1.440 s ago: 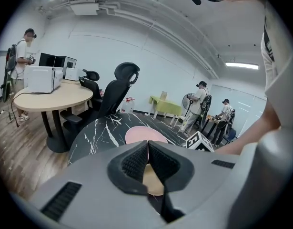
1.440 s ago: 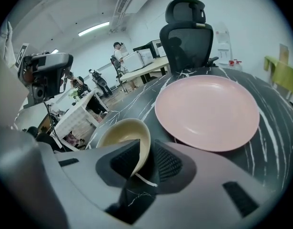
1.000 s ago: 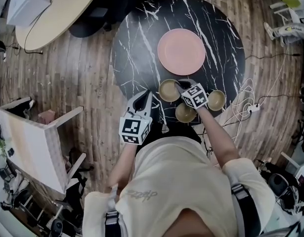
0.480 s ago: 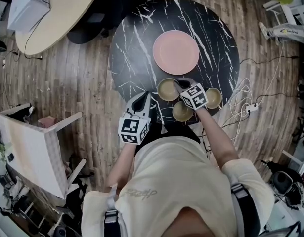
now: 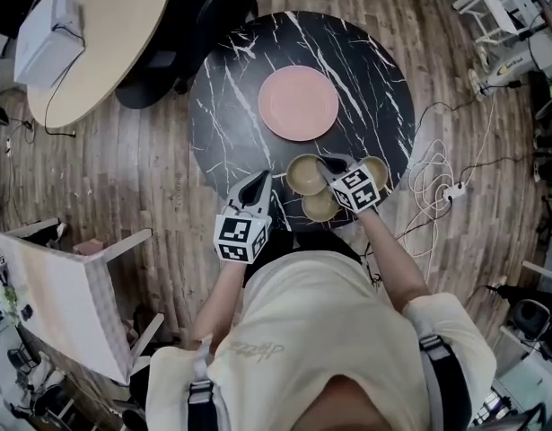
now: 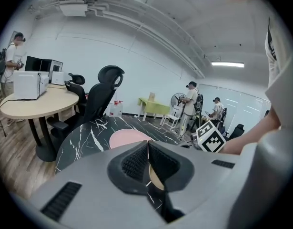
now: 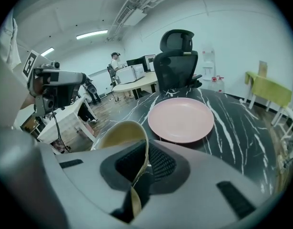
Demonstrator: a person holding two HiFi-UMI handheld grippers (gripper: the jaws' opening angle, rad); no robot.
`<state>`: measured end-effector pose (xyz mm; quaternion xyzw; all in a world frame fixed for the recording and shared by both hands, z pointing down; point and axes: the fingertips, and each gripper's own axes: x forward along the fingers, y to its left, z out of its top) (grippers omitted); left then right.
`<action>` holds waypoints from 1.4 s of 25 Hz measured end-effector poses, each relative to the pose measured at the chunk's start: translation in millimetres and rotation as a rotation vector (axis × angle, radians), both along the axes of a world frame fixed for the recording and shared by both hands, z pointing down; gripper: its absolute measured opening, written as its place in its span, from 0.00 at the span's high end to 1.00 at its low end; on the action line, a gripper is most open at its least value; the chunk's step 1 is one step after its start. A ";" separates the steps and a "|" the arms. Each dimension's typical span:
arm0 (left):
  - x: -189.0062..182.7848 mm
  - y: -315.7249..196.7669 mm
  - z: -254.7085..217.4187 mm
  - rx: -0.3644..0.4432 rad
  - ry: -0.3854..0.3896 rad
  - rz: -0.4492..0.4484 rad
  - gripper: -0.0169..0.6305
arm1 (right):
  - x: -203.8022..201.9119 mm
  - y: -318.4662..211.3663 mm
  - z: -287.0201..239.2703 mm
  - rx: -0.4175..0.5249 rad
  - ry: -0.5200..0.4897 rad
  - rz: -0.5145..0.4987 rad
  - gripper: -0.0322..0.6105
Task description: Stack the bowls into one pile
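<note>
At the marble table's (image 5: 231, 106) near edge, the right gripper (image 5: 332, 163) clamps a tan bowl's (image 5: 302, 176) rim, while the left gripper (image 5: 258, 182) is closed and empty.

In the head view the right gripper (image 5: 332, 163) covers the left side of the small tan bowl at the right (image 5: 379, 168) and the right edge of the nearest tan bowl (image 5: 315, 207). In the right gripper view the gripper's grey body hides the lower wall of the gripped tan bowl (image 7: 121, 133). The left gripper view shows one tan sliver (image 6: 154, 178) of a bowl; which bowl cannot be told.
</note>
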<state>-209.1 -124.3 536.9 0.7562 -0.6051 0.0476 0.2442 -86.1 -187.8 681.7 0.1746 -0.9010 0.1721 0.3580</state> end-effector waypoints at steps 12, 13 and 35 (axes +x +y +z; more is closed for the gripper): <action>38.9 10.4 -6.5 0.011 -0.010 0.065 0.94 | 58.3 37.7 4.2 -0.016 0.014 0.060 0.90; 41.1 11.3 -6.5 0.010 -0.012 0.067 0.94 | 61.9 40.8 6.2 -0.020 0.016 0.064 0.90; 52.9 35.2 13.3 -0.052 -0.021 0.068 0.94 | 74.8 76.8 55.2 -0.113 0.032 0.073 0.86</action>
